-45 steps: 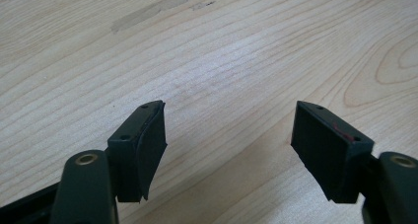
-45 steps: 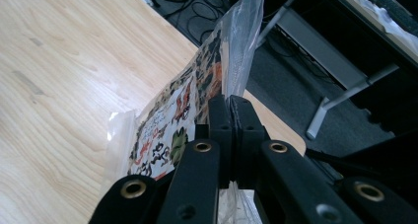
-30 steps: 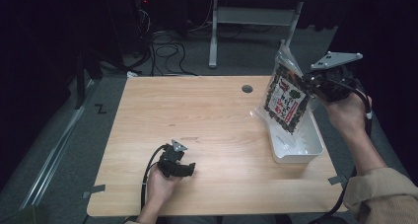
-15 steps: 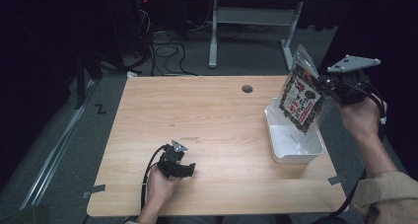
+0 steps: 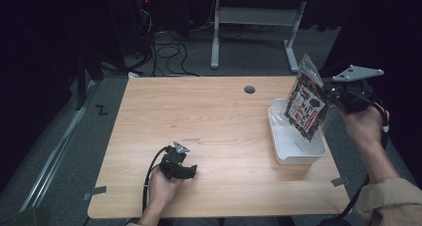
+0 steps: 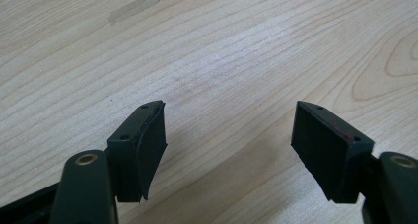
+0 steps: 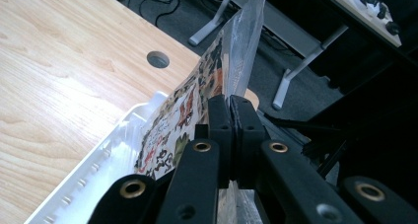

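From the high view, the right gripper (image 5: 332, 99) holds a printed snack bag (image 5: 307, 106) up over the white plastic tray (image 5: 278, 136) at the right edge of the table (image 5: 219, 121). The bag hangs tilted, its clear sealed top pointing up and away, its lower end just above the tray's inside or perhaps brushing it; from this height I cannot tell which. Holding it by 1 side edge lets the bag dangle free, which suits either lifting it out of the tray or lowering it in. The left gripper (image 5: 180, 166) lies low on the table near the front edge, in the person's left hand (image 5: 161, 186), well apart from the tray, parked out of the way since the bag needs only 1 grip.

In the left gripper view, the 2 jaws stand wide apart with nothing between them, only bare wood grain beneath. The bag is nowhere near this gap.

In the right gripper view, the 2 jaws are pressed tight together on the bag's (image 7: 197, 105) edge, with the film squeezed between the pads. The printed face spreads to the left of the jaws and the clear crinkled seal rises above them. The tray's (image 7: 98, 165) ribbed rim runs below and to the left, so the bag sits directly over it. A round cable hole (image 7: 158, 59) in the table shows beyond.
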{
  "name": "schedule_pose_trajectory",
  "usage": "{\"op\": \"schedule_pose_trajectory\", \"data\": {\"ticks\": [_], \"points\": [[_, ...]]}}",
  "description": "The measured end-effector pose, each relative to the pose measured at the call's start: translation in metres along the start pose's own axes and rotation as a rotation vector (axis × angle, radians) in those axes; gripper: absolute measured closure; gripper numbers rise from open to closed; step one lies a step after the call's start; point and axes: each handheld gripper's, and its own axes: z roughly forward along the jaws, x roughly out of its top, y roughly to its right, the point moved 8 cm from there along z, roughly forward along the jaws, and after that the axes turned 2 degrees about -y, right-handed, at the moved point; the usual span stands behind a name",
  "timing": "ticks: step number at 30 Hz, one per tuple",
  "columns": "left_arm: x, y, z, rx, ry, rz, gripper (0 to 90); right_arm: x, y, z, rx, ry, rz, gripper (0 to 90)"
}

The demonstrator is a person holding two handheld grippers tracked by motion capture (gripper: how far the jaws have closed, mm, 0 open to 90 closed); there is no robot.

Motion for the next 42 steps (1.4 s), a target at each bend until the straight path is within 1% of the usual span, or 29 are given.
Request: {"op": "schedule_pose_trajectory", "data": {"ticks": [4, 5, 9, 12, 17, 18, 23, 27, 28, 30, 31, 32, 34, 37, 39, 40, 41, 42], "points": [[0.000, 0.001, 0.000, 0.002, 0.001, 0.001, 29.7, -0.008, -0.001, 0.004, 0.006, -0.012, 0.002, 89.7], [0.000, 0.001, 0.000, 0.002, 0.001, 0.001, 29.7, -0.013, -0.002, 0.008, 0.011, -0.014, 0.007, 89.6], [0.000, 0.000, 0.001, 0.003, -0.002, 0.002, 29.7, -0.019, -0.004, 0.013, 0.020, -0.014, 0.011, 89.5], [0.000, 0.000, 0.000, 0.008, 0.001, 0.000, 29.7, -0.025, -0.005, 0.018, 0.029, -0.023, 0.024, 89.2], [0.000, 0.000, 0.000, 0.010, 0.001, -0.001, 29.7, -0.035, -0.009, 0.027, 0.039, -0.037, 0.021, 88.2], [0.000, 0.000, 0.001, 0.009, 0.001, -0.001, 29.7, -0.035, -0.009, 0.027, 0.039, -0.037, 0.021, 88.2], [0.000, 0.000, 0.000, 0.009, 0.001, -0.001, 29.7, -0.042, -0.009, 0.030, 0.045, -0.070, 0.023, 87.1], [-0.001, 0.001, 0.001, 0.006, -0.002, 0.002, 29.7, -0.047, -0.006, 0.031, 0.038, -0.077, 0.016, 85.6], [-0.001, 0.001, 0.001, 0.005, -0.003, 0.003, 29.7, -0.051, -0.005, 0.032, 0.035, -0.092, 0.025, 84.7], [-0.001, 0.001, 0.001, 0.005, -0.004, 0.004, 29.7, -0.057, -0.001, 0.035, 0.028, -0.099, 0.030, 82.6], [-0.001, 0.001, 0.001, 0.005, -0.005, 0.003, 29.7, -0.064, 0.002, 0.038, 0.030, -0.115, 0.047, 82.1], [-0.001, 0.001, 0.001, 0.006, -0.004, 0.002, 29.7, -0.064, 0.002, 0.038, 0.030, -0.115, 0.047, 82.1], [-0.001, 0.001, 0.002, 0.006, -0.005, 0.003, 29.7, -0.071, 0.006, 0.040, 0.031, -0.117, 0.075, 78.9], [-0.001, 0.002, 0.002, 0.002, -0.009, 0.004, 29.7, -0.074, 0.008, 0.041, 0.034, -0.122, 0.083, 77.1], [-0.001, 0.002, 0.002, 0.002, -0.009, 0.004, 29.7, -0.075, 0.009, 0.041, 0.038, -0.117, 0.101, 75.7], [-0.001, 0.002, 0.002, 0.002, -0.009, 0.005, 29.7, -0.075, 0.009, 0.041, 0.043, -0.113, 0.107, 73.7], [-0.001, 0.003, 0.002, 0.002, -0.009, 0.005, 29.7, -0.075, 0.010, 0.041, 0.032, -0.111, 0.109, 67.7], [-0.001, 0.003, 0.002, 0.002, -0.009, 0.006, 29.7, -0.075, 0.010, 0.041, 0.032, -0.111, 0.109, 67.7]]}}
